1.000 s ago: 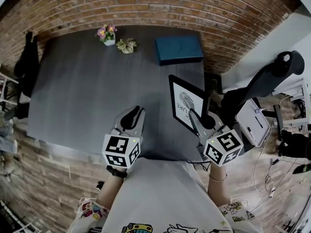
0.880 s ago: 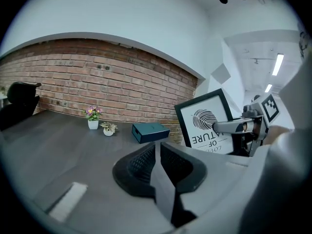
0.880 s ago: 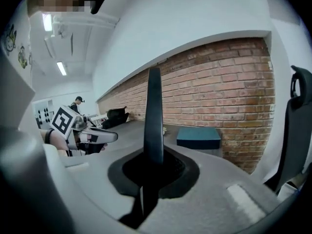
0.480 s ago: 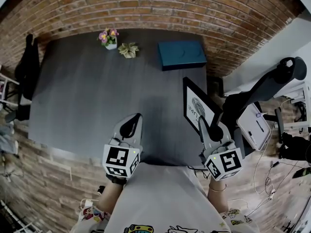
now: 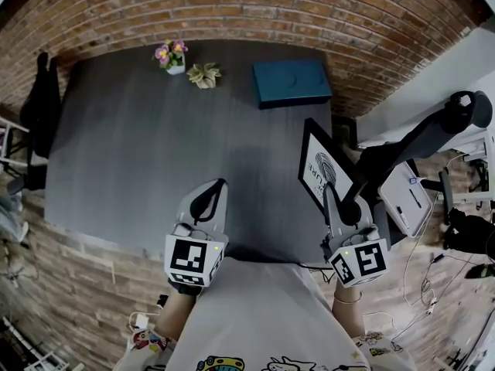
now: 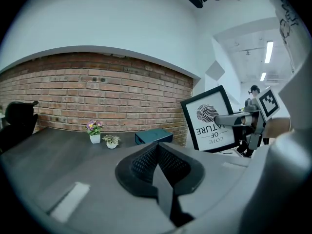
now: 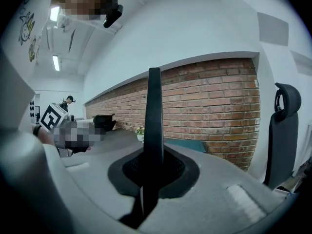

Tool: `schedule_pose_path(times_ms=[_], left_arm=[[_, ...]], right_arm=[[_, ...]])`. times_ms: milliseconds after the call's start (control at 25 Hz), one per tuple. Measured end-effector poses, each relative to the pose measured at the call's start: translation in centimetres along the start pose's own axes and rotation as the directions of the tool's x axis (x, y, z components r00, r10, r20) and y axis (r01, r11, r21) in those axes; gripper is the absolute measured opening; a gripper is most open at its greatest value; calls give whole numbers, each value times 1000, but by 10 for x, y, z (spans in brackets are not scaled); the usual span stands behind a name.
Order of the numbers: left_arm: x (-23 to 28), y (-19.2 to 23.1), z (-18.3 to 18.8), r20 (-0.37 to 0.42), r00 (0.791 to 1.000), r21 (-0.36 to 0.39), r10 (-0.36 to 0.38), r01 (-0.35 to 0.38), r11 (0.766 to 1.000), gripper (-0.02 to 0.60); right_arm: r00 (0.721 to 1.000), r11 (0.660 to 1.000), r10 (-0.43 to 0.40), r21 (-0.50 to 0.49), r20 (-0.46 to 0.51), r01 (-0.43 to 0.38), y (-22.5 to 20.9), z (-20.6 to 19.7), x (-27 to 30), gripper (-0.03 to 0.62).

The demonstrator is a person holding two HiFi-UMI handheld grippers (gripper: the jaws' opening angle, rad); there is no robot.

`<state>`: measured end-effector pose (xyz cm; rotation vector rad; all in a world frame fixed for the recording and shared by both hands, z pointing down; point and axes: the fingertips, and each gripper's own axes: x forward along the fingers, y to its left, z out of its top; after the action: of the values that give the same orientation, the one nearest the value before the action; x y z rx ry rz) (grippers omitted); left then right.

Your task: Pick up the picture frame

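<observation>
Head view shows my right gripper clamped on the picture frame — the jaws pinch its thin black edge, which the right gripper view shows end-on. The frame stands upright over the right edge of the dark table, print facing left; I cannot tell whether it touches the surface. My left gripper hangs over the table's near edge — jaws together, nothing between them. A blue box lies at the far side, well apart.

A red brick wall backs the dark grey table — black office chair to the right (ceiling strip lights glow).
</observation>
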<state>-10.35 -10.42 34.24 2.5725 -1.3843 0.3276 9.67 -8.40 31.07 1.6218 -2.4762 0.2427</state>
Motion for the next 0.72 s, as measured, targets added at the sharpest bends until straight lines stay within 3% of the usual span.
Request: schedule_pose_path(times_ms=[720], left_arm=[[3, 9, -3, -16, 1000, -4, 13, -13, 1000, 12]], right_arm=[[1000, 1000, 6, 23, -27, -6, -1, -6, 7, 14]])
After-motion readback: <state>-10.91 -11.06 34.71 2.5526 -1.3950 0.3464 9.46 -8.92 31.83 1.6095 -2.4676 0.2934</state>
